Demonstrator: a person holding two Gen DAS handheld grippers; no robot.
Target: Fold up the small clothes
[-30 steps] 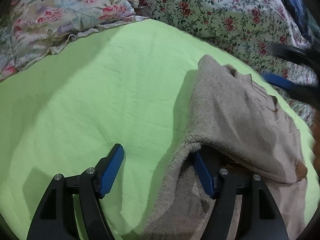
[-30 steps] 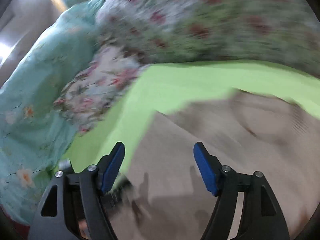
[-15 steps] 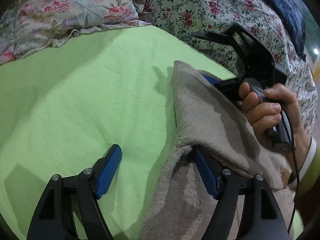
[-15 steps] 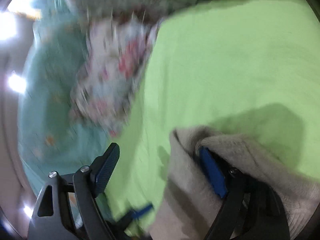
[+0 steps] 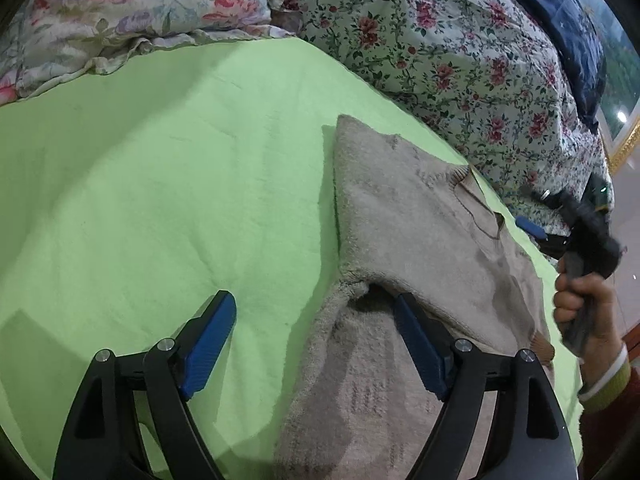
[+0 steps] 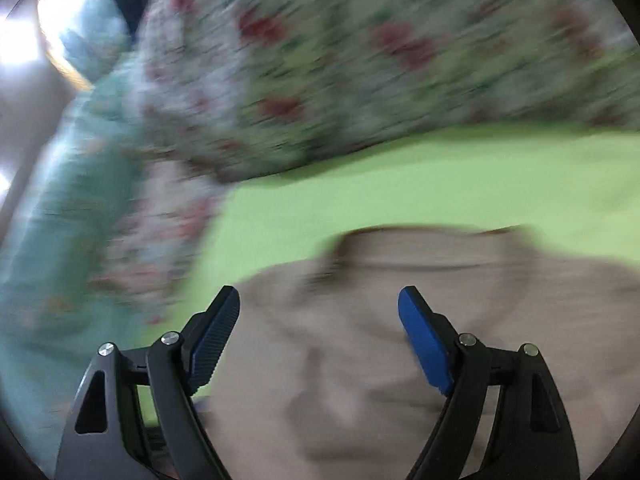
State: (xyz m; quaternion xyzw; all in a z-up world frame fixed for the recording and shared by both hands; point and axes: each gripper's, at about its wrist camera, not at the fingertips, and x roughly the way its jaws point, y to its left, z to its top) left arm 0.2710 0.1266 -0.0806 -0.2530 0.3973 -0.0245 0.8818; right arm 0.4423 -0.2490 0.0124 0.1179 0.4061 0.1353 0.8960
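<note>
1. A beige knitted sweater (image 5: 420,232) is lying partly folded on the green blanket (image 5: 160,180) of a bed, toward the blanket's right side; one panel is doubled over the lower body of the garment.
2. The left hand-held gripper (image 5: 316,336) is resting with its jaws spread wide: one blue pad (image 5: 208,344) is sitting on the blanket, and the other is tucked under the folded layer. Nothing is being pinched.
3. The right hand-held gripper (image 6: 320,332) is hovering over the sweater (image 6: 400,320) with jaws spread and empty; its view is motion-blurred.
4. The knit is appearing soft, light and limp, so it is likely sagging wherever unsupported. Ribbed hems and folded edges are offering the firmest holds.
5. Open blanket is lying to the left of the sweater. A floral quilt (image 5: 460,60) and a pillow (image 5: 120,12) are bordering the far side, limiting room there.
</note>
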